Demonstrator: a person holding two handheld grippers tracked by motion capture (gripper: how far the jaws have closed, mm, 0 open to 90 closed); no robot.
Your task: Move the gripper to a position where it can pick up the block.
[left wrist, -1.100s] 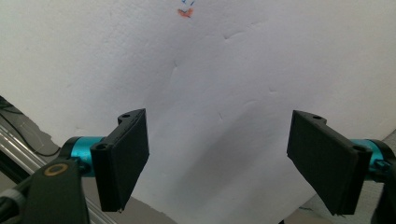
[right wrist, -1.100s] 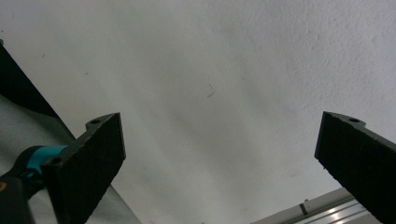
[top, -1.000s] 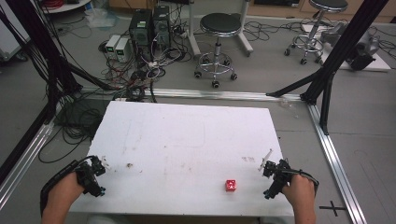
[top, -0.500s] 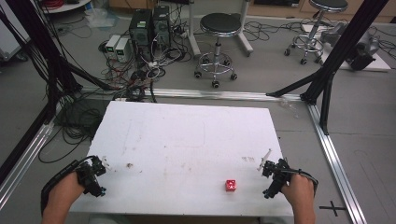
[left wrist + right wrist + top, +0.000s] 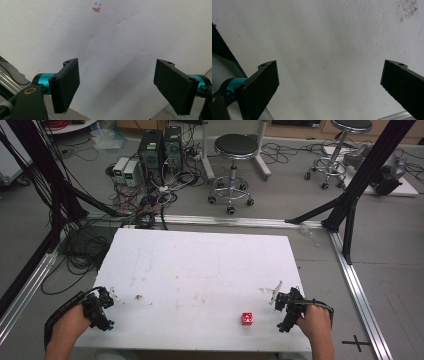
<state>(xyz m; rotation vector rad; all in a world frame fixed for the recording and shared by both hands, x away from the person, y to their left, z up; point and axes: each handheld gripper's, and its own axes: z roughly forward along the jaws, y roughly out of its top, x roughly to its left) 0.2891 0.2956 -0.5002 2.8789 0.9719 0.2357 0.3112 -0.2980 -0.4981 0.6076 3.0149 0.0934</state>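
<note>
Both hand-held grippers [image 5: 116, 87] [image 5: 329, 87] gape empty over matte white foam board [image 5: 200, 270]

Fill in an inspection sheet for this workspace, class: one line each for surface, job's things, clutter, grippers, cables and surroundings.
Surface: white table, scuffed, with small stains near the left front.
Job's things: one small red cube near the front edge, closer to the right gripper, untouched.
Clutter: a small whitish scrap just ahead of the right gripper; what it is cannot be told.
Grippers: left gripper at the front left corner, jaws wide apart, holding nothing; right gripper at the front right, jaws wide apart, holding nothing.
Cables: a black cable loops from the left gripper; tangled cables lie on the floor beyond the table.
Surroundings: two stools, computer towers, black frame posts.
</note>
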